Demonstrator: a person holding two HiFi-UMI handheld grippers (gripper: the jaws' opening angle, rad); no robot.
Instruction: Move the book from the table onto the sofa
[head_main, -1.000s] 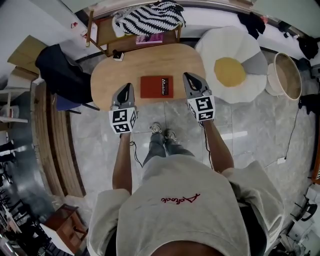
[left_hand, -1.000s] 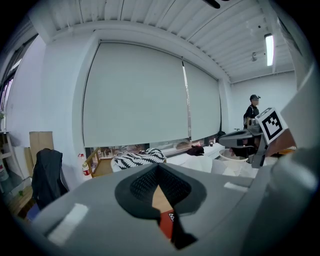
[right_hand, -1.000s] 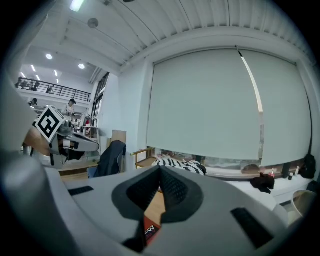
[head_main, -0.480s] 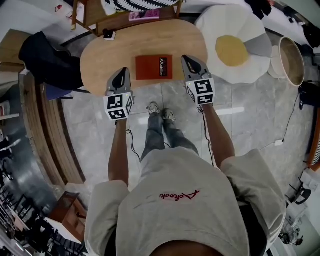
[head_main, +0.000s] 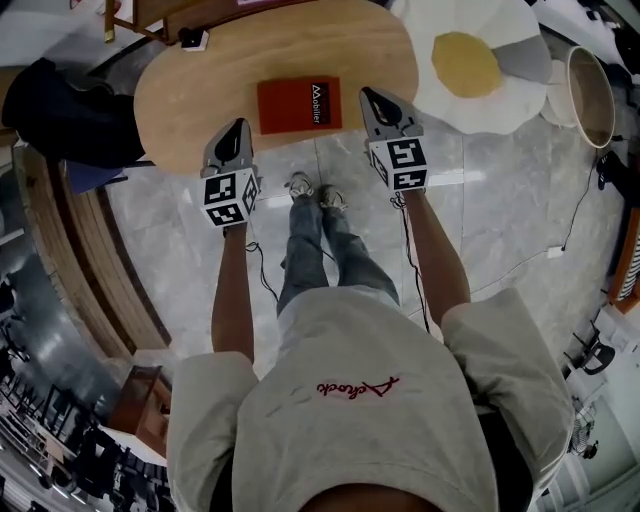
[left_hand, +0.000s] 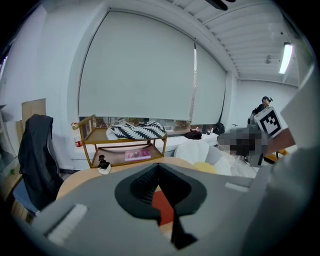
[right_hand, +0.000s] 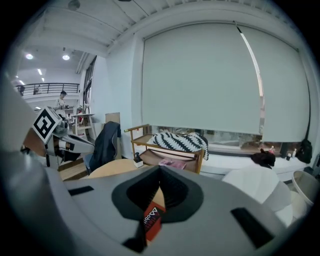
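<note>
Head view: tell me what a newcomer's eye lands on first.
A red book lies flat near the front edge of the oval wooden table. The left gripper and right gripper, both shut, are on either side of it. Right of the table sits a big fried-egg cushion.

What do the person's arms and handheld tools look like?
Grey, wedge-shaped left gripper and right gripper, black-padded inside, each carrying a white cube with black square markers and trailing a thin dark cable. Short pale T-shirt sleeves; forearms bare.
</note>
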